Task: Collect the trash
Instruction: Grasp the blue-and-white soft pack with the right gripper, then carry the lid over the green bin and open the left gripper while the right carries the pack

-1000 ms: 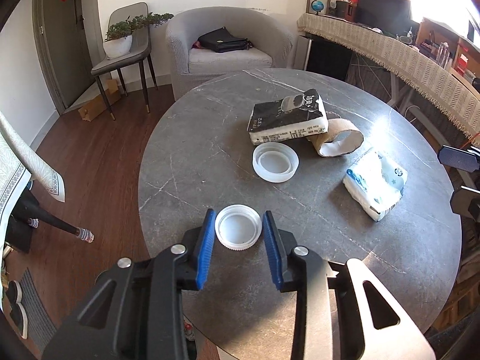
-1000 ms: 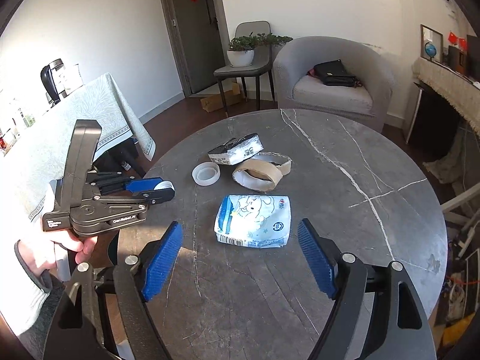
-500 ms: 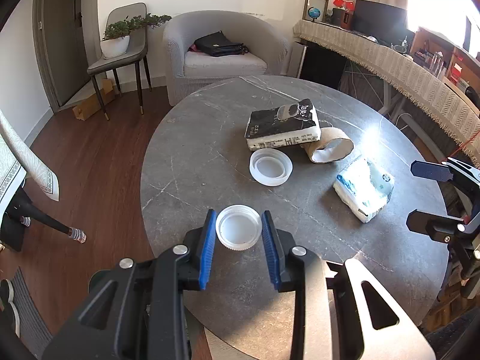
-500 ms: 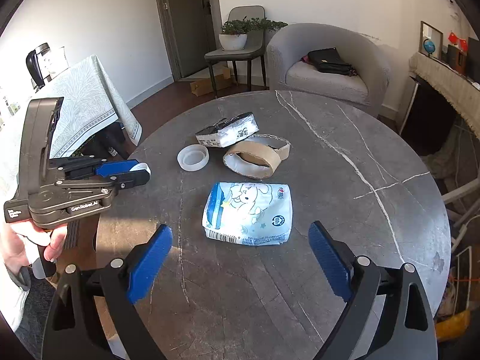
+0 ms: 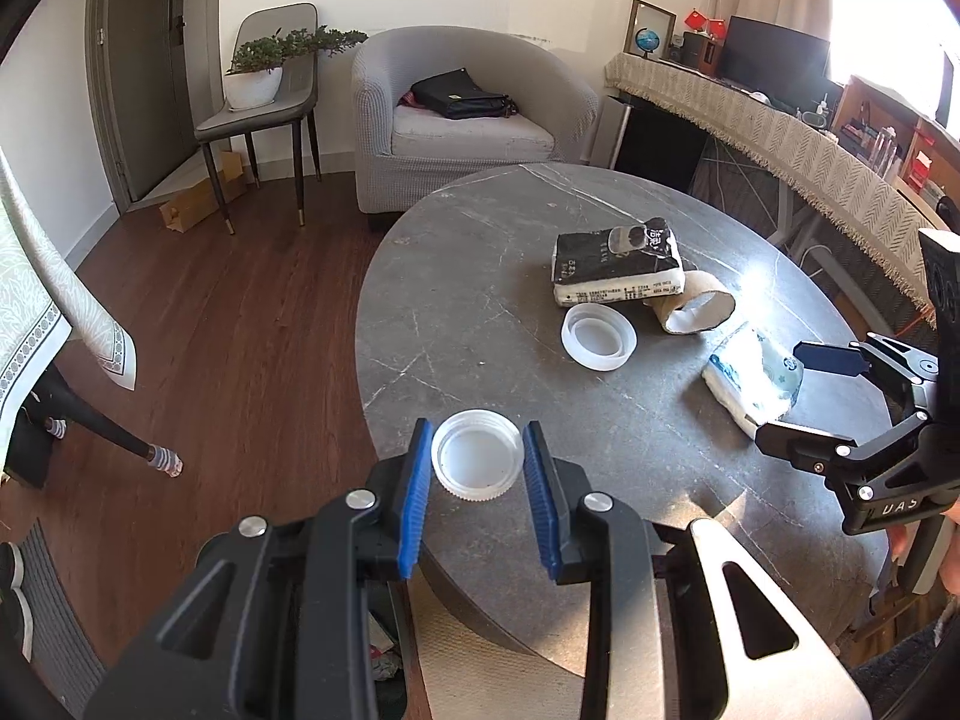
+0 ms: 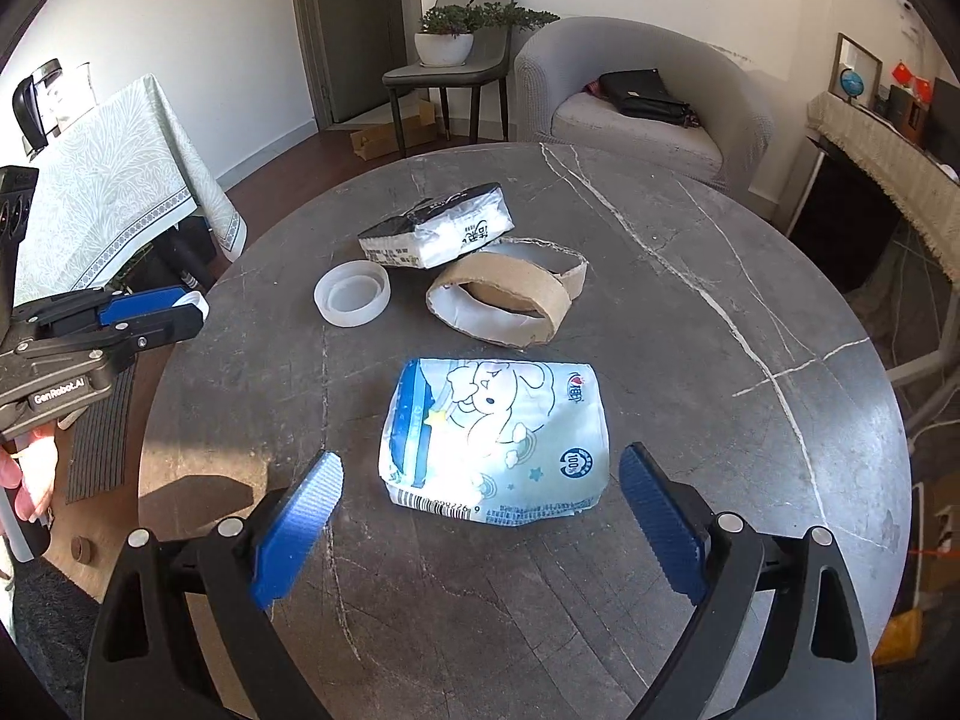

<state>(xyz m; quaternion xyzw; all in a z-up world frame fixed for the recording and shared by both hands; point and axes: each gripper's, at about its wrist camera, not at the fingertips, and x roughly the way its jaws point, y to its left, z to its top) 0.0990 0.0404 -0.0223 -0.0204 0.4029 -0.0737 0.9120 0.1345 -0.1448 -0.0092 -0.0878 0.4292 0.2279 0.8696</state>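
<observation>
In the left wrist view, the left hand-held gripper (image 5: 477, 468) sits at the lower centre of the frame with its blue pads pressed on either side of a small white cap (image 5: 477, 455), which is held up over the near edge of the round grey surface (image 5: 456, 312). Further up and right on that surface lie a larger white lid (image 5: 598, 336), a black tissue pack (image 5: 618, 269) and a flattened cardboard ring (image 5: 696, 309), the pack resting partly on the ring. At the right edge the right hand-held gripper (image 5: 804, 396) hangs around a blue-and-white tissue pack (image 5: 753, 381). In the right wrist view, the right hand-held gripper (image 6: 480, 516) fills the bottom of the frame, its jaws having just been opening and now standing wide, nothing pressed between them; the blue-and-white tissue pack (image 6: 498, 432) lies flat on the surface just ahead of and between the fingertips. Above it sit the cardboard ring (image 6: 498, 306), the white lid (image 6: 352, 293) and the black pack (image 6: 438, 228); the left hand-held gripper (image 6: 150, 312) shows at the left edge with the cap. As for progress, one piece looks picked up but not yet dropped anywhere, and no bin is plainly visible. Four pieces are left on the surface, the blue-and-white pack probably next.
</observation>
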